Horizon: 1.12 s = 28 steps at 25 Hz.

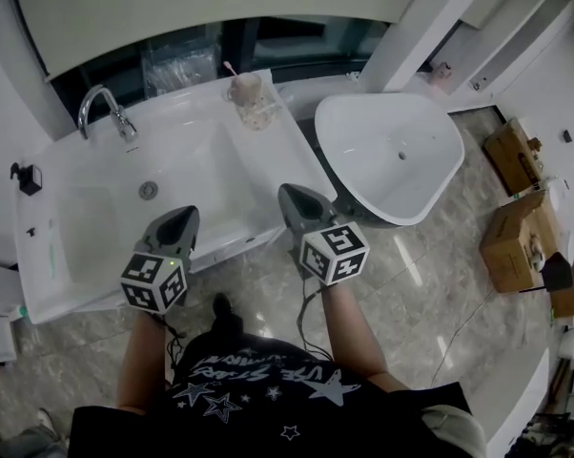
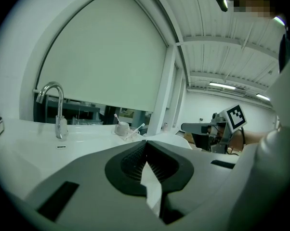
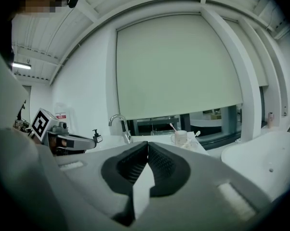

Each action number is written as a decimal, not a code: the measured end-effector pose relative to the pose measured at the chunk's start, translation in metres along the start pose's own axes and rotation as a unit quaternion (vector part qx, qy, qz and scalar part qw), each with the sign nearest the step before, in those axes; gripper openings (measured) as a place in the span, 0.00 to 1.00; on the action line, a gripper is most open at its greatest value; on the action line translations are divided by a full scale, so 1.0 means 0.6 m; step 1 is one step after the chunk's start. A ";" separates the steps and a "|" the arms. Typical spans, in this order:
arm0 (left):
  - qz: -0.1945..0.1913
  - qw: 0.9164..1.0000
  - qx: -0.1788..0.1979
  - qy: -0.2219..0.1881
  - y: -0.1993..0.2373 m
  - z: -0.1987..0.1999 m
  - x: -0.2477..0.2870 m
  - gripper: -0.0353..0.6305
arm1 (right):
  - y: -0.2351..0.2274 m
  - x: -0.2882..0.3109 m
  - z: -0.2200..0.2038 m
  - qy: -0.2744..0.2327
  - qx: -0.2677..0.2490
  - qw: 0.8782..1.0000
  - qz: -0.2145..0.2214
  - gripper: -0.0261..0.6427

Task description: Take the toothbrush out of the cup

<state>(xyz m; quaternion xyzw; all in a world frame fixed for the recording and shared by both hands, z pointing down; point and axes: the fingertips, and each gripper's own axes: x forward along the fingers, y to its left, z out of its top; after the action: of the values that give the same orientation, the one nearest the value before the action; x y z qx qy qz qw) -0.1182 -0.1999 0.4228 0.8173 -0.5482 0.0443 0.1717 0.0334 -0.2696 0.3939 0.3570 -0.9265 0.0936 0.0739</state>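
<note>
Where cup (image 1: 246, 92) sits on sink ledge (image 1: 289, 134), toothbrush (image 1: 232, 70) stands inside

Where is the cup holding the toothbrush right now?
In the head view, the cup stands at the back right corner of the sink counter, right of the faucet and left of the separate white basin.

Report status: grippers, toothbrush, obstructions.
Left gripper shut, empty. Right gripper shut, empty. Toothbrush standing in cup, untouched, both grippers well short. No obstruction seen.
</note>
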 end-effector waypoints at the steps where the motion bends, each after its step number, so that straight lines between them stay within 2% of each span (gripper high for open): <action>1: -0.002 1.000 -0.002 0.001 0.013 0.003 0.009 0.06 | -0.004 0.014 0.002 0.001 -0.002 1.000 -0.003 0.04; 9: -0.026 1.000 -0.009 0.002 0.093 0.023 0.068 0.06 | -0.023 0.108 0.020 -0.003 0.000 1.000 -0.019 0.04; 16: -0.026 1.000 -0.010 0.002 0.114 0.040 0.108 0.06 | -0.070 0.134 0.044 -0.009 0.001 0.999 -0.033 0.04; 20: -0.007 1.000 -0.014 0.000 0.124 0.050 0.132 0.06 | -0.111 0.159 0.060 -0.014 0.002 1.000 -0.022 0.04; 28: 0.066 0.997 -0.035 -0.010 0.141 0.083 0.235 0.06 | -0.244 0.247 0.110 -0.016 -0.005 0.999 0.043 0.04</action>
<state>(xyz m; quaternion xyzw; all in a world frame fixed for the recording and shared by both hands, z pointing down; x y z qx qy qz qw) -0.1453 -0.3695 0.4324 0.7734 -0.6035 0.0284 0.1917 0.0189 -0.4870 0.3777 0.3181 -0.9424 0.0866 0.0568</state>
